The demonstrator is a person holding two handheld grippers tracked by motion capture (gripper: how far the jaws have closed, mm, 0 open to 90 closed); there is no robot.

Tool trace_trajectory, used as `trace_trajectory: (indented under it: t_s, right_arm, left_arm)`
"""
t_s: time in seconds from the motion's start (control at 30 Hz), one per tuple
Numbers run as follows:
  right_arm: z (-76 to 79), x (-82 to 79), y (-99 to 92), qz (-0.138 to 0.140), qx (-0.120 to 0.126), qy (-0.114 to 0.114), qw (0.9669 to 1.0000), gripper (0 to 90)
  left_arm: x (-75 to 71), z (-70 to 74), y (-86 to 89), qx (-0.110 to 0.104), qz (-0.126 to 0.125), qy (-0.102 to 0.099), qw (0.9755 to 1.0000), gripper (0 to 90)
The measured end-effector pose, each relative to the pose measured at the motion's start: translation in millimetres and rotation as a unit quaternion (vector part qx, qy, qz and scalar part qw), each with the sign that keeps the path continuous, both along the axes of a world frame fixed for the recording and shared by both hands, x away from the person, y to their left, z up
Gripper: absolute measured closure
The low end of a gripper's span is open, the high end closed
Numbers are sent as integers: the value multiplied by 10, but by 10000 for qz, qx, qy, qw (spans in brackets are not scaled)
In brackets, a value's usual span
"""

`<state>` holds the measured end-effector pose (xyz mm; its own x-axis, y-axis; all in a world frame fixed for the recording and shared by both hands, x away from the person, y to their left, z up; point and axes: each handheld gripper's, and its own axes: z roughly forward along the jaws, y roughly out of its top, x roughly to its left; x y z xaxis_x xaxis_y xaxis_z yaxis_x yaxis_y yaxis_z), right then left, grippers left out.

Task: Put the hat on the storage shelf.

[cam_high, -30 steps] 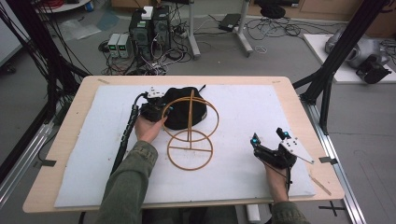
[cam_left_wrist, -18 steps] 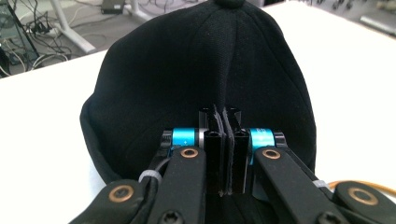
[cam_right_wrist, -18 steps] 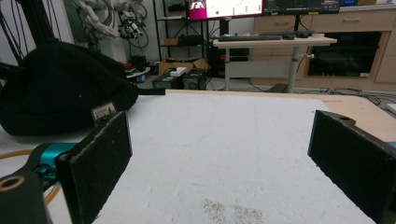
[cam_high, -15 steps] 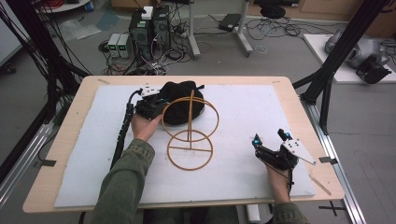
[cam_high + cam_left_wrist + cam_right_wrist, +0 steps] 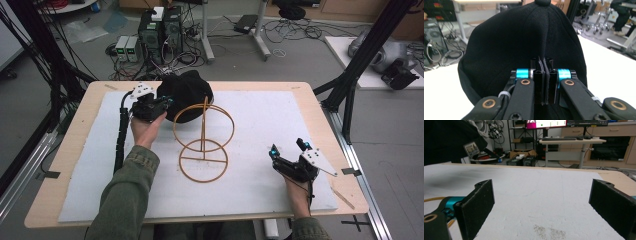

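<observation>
A black cap (image 5: 186, 94) hangs over the far left part of the table, with my left gripper (image 5: 166, 103) shut on its rim. In the left gripper view the jaws pinch a fold of the cap's fabric (image 5: 544, 75), and the cap's crown (image 5: 524, 40) swells out beyond them. A tan stand of hoops (image 5: 203, 142), with an upright ring over a flat round base, sits mid-table just right of the cap. My right gripper (image 5: 286, 147) rests near the front right, open and holding nothing; its view (image 5: 541, 202) has bare mat between the jaws.
A white mat (image 5: 265, 115) covers the wooden table (image 5: 320, 107). Black frame posts (image 5: 357, 75) rise off the right far corner and to the left. Computers and cables (image 5: 160, 30) lie on the floor beyond the far edge. The stand's base rim (image 5: 431, 199) lies left of my right gripper.
The left gripper has carried the cap up and a little to the far left, away from the stand's upright hoop. The right gripper has barely moved.
</observation>
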<state>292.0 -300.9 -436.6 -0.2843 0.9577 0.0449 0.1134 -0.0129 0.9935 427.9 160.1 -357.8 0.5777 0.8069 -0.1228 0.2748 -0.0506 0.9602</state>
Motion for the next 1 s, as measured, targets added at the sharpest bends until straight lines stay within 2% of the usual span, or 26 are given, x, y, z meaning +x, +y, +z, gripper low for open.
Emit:
trace_trajectory:
  t_s: [0.1, 0.13, 0.17, 0.23, 0.27, 0.43, 0.47, 0.5, 0.53, 0.57, 0.63, 0.67, 0.7, 0.77, 0.8, 0.87, 0.9, 1.0]
  right_arm:
    - [2, -3, -3, 3, 4, -9, 10000, 53]
    - [2, -3, -4, 17, 19, 0, 10000, 53]
    - [2, -1, -5, 18, 21, 1, 10000, 53]
    - [0, 2, -5, 19, 3, -2, 10000, 53]
    - [-6, 4, -1, 11, -17, 34, 10000, 53]
    - [-5, -1, 2, 15, -62, -14, 10000, 53]
    - [-3, -6, 5, 23, -42, -5, 10000, 53]
    - [-4, -5, 4, 31, -48, -4, 10000, 53]
    - [-5, -1, 2, 25, -63, -8, 10000, 53]
    - [-7, 1, 1, 28, -61, -5, 10000, 53]
    - [-9, 3, -2, 30, -57, -4, 10000, 53]
    - [-8, 1, -2, 21, -24, 10, 10000, 53]
    - [-8, 1, -2, 21, -24, 10, 10000, 53]
    - [-3, -2, -7, 5, -33, -17, 10000, 53]
    - [-2, -2, -7, 12, -25, -20, 10000, 53]
    - [-1, -4, -6, 16, -12, -18, 10000, 53]
    - [1, -5, -7, 19, -4, -14, 10000, 53]
    - [3, -8, -6, 11, 15, -29, 10000, 53]
  left_arm:
    - [-27, 54, 42, -90, 36, -150, 9998, 883]
    - [-51, 96, 63, -137, 46, -266, 9995, 883]
    - [-51, 96, 63, -137, 46, -266, 9995, 883]
    - [-76, 138, 76, -198, 68, -387, 9990, 883]
    - [-113, 203, 101, -254, 119, -514, 9983, 883]
    - [-159, 307, 169, -351, 223, -701, 9967, 882]
    - [-181, 349, 221, -459, 223, -770, 9957, 882]
    - [-181, 349, 221, -459, 223, -770, 9957, 882]
    - [-212, 389, 275, -615, 251, -858, 9941, 882]
    - [-212, 389, 275, -615, 251, -858, 9941, 883]
    - [-244, 430, 325, -757, 240, -958, 9922, 882]
    - [-273, 472, 367, -865, 152, -1024, 9909, 883]
    - [-273, 472, 367, -865, 152, -1024, 9909, 883]
    - [-320, 533, 406, -949, 59, -1180, 9885, 883]
    - [-320, 533, 406, -949, 59, -1180, 9885, 883]
    - [-359, 577, 433, -1093, -32, -1307, 9854, 882]
    - [-392, 614, 452, -1214, -118, -1423, 9823, 883]
    - [-425, 658, 461, -1230, -180, -1517, 9806, 883]
